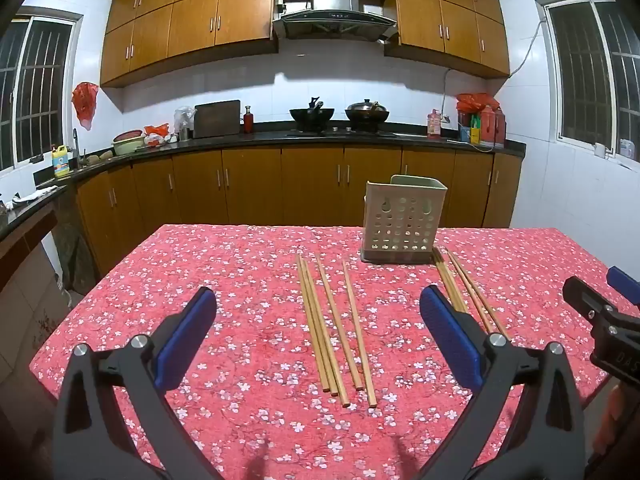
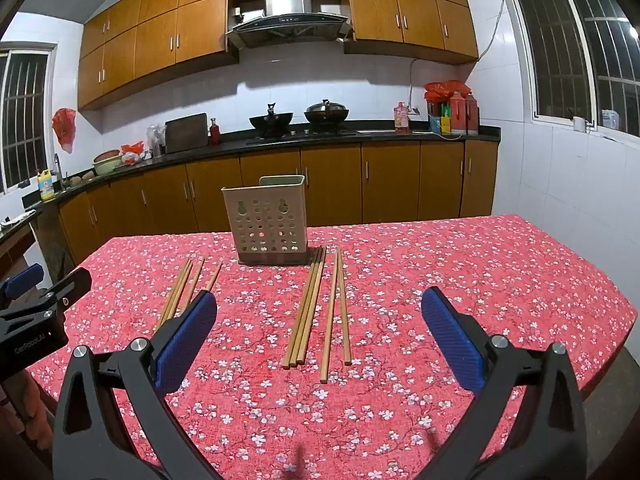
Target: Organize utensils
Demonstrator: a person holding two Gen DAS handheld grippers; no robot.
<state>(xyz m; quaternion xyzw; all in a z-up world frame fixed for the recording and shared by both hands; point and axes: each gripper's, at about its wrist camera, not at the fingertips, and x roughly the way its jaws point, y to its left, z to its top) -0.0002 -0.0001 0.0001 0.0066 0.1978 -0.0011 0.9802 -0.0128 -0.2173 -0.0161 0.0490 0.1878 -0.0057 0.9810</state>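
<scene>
A beige perforated utensil holder (image 1: 403,222) (image 2: 267,225) stands upright on the red floral tablecloth (image 1: 248,280) (image 2: 460,280). Several wooden chopsticks lie flat in front of it in two groups: a left group (image 1: 334,326) (image 2: 188,286) and a right group (image 1: 466,292) (image 2: 320,308). My left gripper (image 1: 318,300) is open above the table, with the left group between its fingers. My right gripper (image 2: 320,304) is open, with the right group between its fingers. Each gripper shows at the edge of the other view, the right (image 1: 608,316) and the left (image 2: 36,312).
A kitchen counter with woks (image 1: 340,114), bottles and a cutting board runs behind the table. Wooden cabinets line the wall. The table's left edge (image 1: 64,320) and right edge (image 2: 624,320) drop to the floor.
</scene>
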